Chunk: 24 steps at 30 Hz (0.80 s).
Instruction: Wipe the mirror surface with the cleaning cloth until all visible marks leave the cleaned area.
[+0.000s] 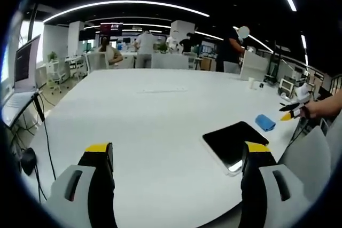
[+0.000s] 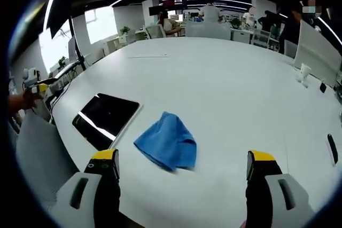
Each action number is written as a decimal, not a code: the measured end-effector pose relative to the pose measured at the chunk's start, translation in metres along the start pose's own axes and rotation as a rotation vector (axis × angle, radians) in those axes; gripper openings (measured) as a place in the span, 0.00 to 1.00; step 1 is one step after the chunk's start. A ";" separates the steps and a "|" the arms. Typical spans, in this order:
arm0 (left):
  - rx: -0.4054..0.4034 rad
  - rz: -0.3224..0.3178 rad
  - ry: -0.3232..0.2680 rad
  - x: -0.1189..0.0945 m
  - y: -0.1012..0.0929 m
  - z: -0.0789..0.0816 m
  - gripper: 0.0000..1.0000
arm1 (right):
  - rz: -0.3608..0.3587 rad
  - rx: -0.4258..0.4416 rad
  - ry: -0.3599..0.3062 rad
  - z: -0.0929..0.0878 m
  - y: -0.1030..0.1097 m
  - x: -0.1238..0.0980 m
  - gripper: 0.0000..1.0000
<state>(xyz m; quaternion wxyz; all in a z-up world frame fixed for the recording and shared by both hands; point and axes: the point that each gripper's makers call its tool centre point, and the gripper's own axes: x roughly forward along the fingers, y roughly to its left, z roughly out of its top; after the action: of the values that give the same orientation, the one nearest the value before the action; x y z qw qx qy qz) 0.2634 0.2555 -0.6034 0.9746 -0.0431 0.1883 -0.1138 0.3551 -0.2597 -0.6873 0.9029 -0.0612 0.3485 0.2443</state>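
The mirror [image 1: 235, 142] is a dark rectangular slab lying flat near the table edge, just ahead of my left gripper's right jaw. A crumpled blue cleaning cloth [image 1: 265, 122] lies on the table beside it. My left gripper [image 1: 177, 152] is open above bare table and holds nothing. In the right gripper view the cloth [image 2: 166, 141] lies just ahead of my right gripper [image 2: 183, 159], which is open and apart from it. The mirror [image 2: 106, 118] lies left of the cloth. The right gripper [image 1: 291, 111] also comes into the left gripper view, held by a hand.
The large white table [image 1: 160, 110] stretches far ahead. A grey chair back [image 2: 37, 148] stands at the near edge by the mirror. A laptop [image 1: 24, 73] and cables sit on the left. Small items [image 2: 304, 73] and a black pen-like object [image 2: 332, 148] lie at the right. People stand far back.
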 end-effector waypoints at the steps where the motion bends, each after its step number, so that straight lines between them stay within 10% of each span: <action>1: -0.001 -0.001 0.000 0.001 0.000 0.000 0.99 | -0.002 0.001 -0.001 0.000 -0.001 0.000 0.98; 24: -0.017 -0.012 0.022 -0.005 -0.005 -0.006 0.99 | 0.001 0.028 -0.012 -0.004 0.001 0.004 0.98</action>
<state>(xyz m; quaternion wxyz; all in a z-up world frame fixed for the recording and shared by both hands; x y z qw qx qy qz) 0.2552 0.2520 -0.6067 0.9713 -0.0513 0.1997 -0.1186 0.3549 -0.2581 -0.6929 0.9055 -0.0468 0.3467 0.2399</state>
